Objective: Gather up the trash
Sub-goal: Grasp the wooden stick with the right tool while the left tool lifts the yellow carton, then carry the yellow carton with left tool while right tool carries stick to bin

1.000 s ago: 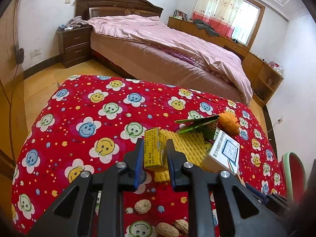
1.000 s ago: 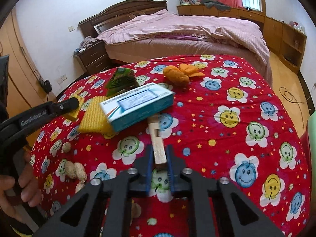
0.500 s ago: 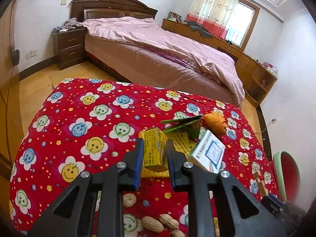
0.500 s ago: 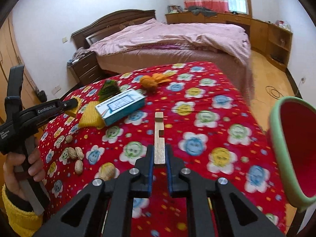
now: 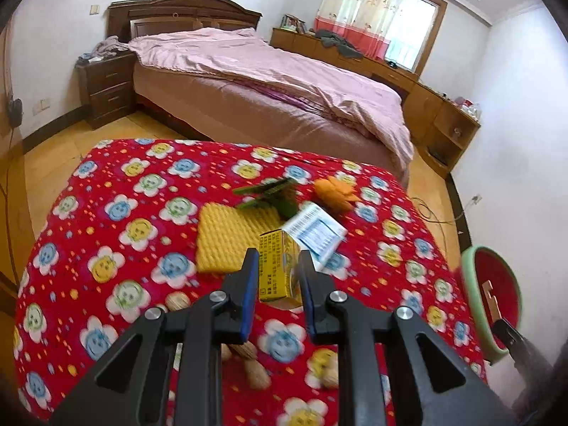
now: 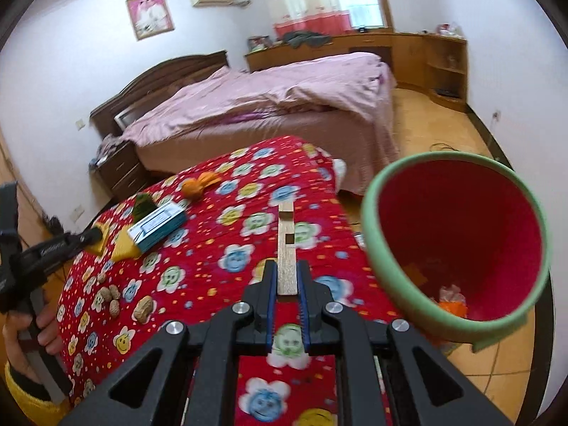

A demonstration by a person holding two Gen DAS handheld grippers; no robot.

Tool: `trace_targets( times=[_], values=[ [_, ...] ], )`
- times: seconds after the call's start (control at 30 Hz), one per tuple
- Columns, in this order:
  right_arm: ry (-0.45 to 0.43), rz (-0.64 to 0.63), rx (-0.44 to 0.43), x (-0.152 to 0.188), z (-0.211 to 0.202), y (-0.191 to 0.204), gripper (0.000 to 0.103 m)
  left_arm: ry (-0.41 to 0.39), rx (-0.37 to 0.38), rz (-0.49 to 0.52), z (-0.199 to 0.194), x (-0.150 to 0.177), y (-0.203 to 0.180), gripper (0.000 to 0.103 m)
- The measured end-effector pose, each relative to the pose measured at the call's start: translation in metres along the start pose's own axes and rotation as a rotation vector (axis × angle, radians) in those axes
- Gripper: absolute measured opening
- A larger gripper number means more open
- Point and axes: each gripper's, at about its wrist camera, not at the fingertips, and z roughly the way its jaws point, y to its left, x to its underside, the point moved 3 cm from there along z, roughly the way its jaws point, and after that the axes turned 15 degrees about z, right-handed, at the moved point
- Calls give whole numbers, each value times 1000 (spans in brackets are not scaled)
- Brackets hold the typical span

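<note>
Both tongs angle downward, each clamped on something: left tongs, right tongs (left hand grips its handle).

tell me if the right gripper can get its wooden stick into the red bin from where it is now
Probably yes. The right gripper is shut on the wooden stick, and the red bin sits just to its right with its mouth tilted toward it. Nothing stands between them; a little trash lies at the bottom.

Two tools, one bin, one wooden strip, two boxes, one yellow mat.
</note>
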Motion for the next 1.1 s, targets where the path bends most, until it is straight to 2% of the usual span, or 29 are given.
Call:
trace_targets(
  times=[0.53,1.1],
  values=[
    [-78,163,17,-11,-42,-81,13,29,167,102,-18,0,-96,22],
    [-99,290,29,-18,-39,-139,13,89,283,222,2,1,-182,22]
  ],
)
